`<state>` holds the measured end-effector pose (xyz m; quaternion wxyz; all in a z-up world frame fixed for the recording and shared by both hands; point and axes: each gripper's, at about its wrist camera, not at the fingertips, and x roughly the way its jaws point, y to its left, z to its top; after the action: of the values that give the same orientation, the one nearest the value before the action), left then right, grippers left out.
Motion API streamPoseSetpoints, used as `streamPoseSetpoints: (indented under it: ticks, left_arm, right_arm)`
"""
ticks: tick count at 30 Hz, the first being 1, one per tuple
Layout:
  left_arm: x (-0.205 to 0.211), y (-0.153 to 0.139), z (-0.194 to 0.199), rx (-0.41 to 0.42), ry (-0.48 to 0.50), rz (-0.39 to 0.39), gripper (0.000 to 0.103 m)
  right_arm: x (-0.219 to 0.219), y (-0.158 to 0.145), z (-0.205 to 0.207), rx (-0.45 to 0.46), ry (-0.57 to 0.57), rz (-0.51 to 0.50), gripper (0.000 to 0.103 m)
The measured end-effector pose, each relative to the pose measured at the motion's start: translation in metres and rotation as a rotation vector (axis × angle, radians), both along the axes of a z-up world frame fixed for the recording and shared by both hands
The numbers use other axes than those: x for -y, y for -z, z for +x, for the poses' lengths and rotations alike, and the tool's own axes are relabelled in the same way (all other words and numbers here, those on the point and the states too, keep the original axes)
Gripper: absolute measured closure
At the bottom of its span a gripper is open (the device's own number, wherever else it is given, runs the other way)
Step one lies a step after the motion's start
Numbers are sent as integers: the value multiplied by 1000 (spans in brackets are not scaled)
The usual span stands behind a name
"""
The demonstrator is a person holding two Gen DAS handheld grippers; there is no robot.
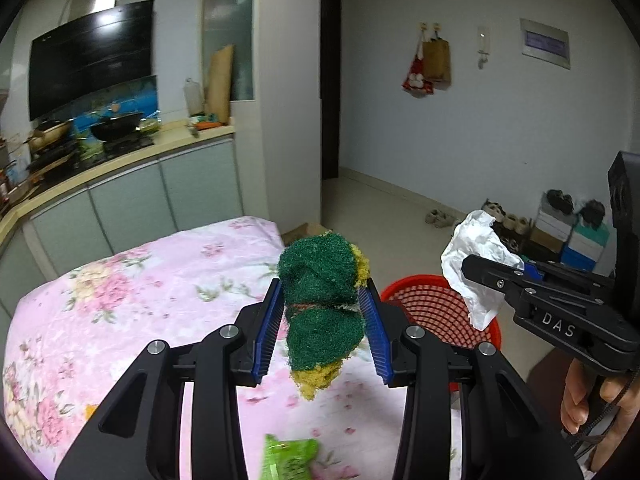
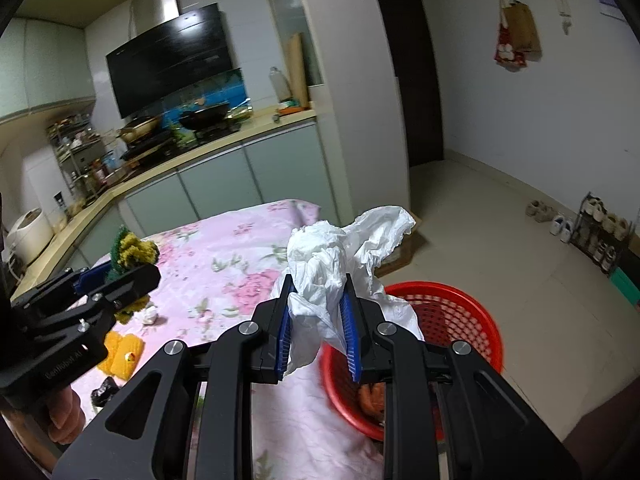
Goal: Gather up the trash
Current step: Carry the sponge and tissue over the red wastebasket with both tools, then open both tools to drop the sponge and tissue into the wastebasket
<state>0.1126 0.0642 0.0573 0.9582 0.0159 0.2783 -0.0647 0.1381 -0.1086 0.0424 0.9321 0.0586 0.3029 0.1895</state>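
A bench [image 1: 132, 280] covered with a pink floral cloth fills the lower half of both views, with a kitchen counter and a black range hood [image 1: 92, 56] seen behind it. A red mesh basket [image 1: 432, 304] stands on the floor just beside the bench's edge; something orange lies at its bottom in the right wrist view, too blurred to identify.

The left claw [image 1: 325, 312] is seen clamped on a green and yellow scouring sponge [image 1: 320, 280], which is squeezed at its waist between the blue ribbed pads and held in the air above the bench. The right claw [image 2: 318, 320] is closed tightly on a crumpled white tissue [image 2: 324, 256], held above the near rim of the basket. In the left wrist view the letters "DAS" are read in white on the side of the right claw's body. On the left claw's body in the right wrist view a line of small print is seen, ending in "AI"; the rest is too blurred to be read.

Left lying on the bench are a yellow knitted item [image 2: 122, 352], a green wrapper [image 1: 288, 456] whose print cannot be read, a small black scrap [image 2: 105, 394] and a small white wad [image 2: 150, 314].
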Motion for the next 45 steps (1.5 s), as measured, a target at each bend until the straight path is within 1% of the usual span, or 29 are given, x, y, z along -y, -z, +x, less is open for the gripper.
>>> streamPoseSetpoints:
  ticks: [6,12,18,23,27,31,37,41,43,45]
  left_arm:
    - [25,14,15,-39,60,5,65]
    - [42,28,26,-82,105,-1,65]
    - [60,46,43,-148,154,-33,65]
    - [72,65,56,-201,181,-44,65]
    - [81,78,63,-234,191,-39,65]
    - [90,89,67,-263,206,-37,65]
    - [99,100,77,-301,225,-39,65]
    - [101,107,82,-327,231,-52,65]
    - [103,111,84,-338,235,-56,63]
    - [106,114,86,-345,235,-57,55]
  right_arm:
    - [21,5,1,-16,61,-3,81]
    - [36,13,5,-41,111,-2,81]
    - [45,21,14,-70,140,-1,81]
    - [48,33,28,-116,160,-3,81]
    - [51,47,40,-164,162,-2,81]
    - [56,61,53,-222,155,20,81]
    - [60,72,64,-264,144,58,81]
    - [64,78,72,-291,138,84,78]
    - [66,80,74,-303,132,93,72]
    - [68,82,76,-317,131,110,60]
